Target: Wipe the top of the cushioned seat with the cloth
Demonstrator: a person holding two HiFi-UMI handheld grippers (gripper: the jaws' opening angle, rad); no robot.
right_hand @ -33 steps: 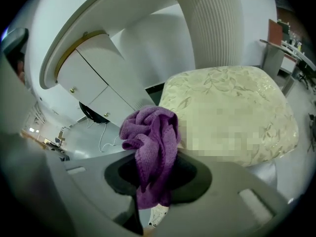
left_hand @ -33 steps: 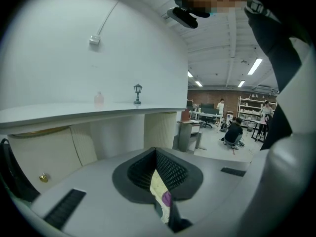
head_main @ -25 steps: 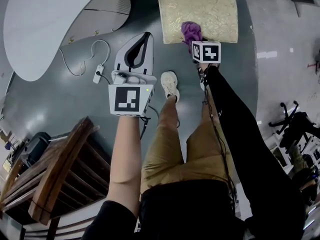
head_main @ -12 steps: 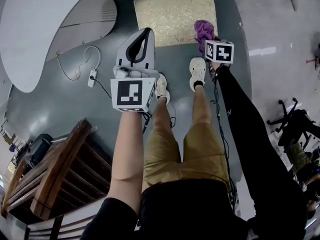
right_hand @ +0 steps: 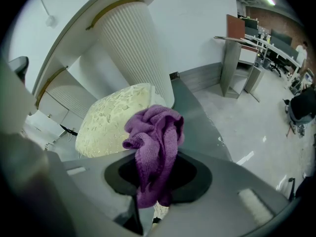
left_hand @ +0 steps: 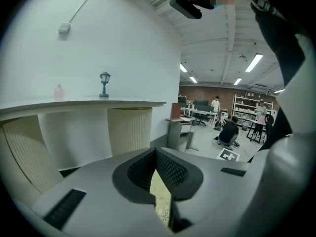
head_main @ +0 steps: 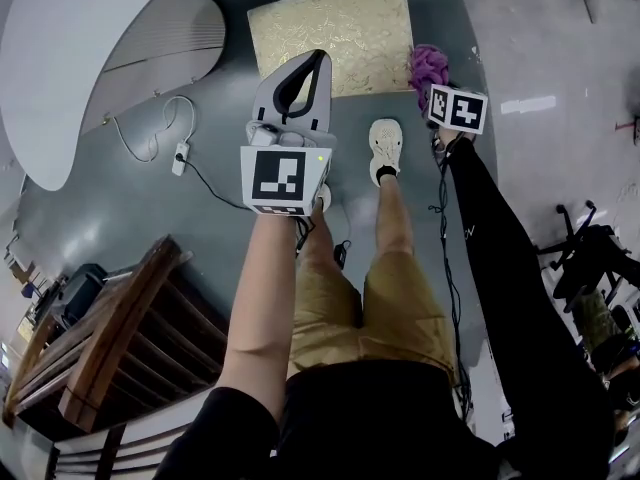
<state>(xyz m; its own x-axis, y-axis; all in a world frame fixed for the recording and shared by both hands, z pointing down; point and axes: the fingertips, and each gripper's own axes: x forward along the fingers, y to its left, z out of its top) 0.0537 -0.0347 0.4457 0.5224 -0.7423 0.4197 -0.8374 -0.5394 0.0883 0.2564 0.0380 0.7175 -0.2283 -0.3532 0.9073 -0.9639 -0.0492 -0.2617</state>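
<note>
The right gripper point(head_main: 436, 80) has carried the cloth point(head_main: 428, 64) off the seat point(head_main: 330, 23). The cloth now hangs just past the seat's right edge, over the floor, with the jaws clenched on its bunched middle. It looks light, soft and limp, so a firm central pinch suits it. The left gripper point(head_main: 300, 78) hovers by the seat's near edge, closed on nothing.

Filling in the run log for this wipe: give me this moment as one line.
right gripper: shut on purple knitted cloth | cloth: beside right edge of cream patterned cushioned seat | left gripper: shut, empty
</note>
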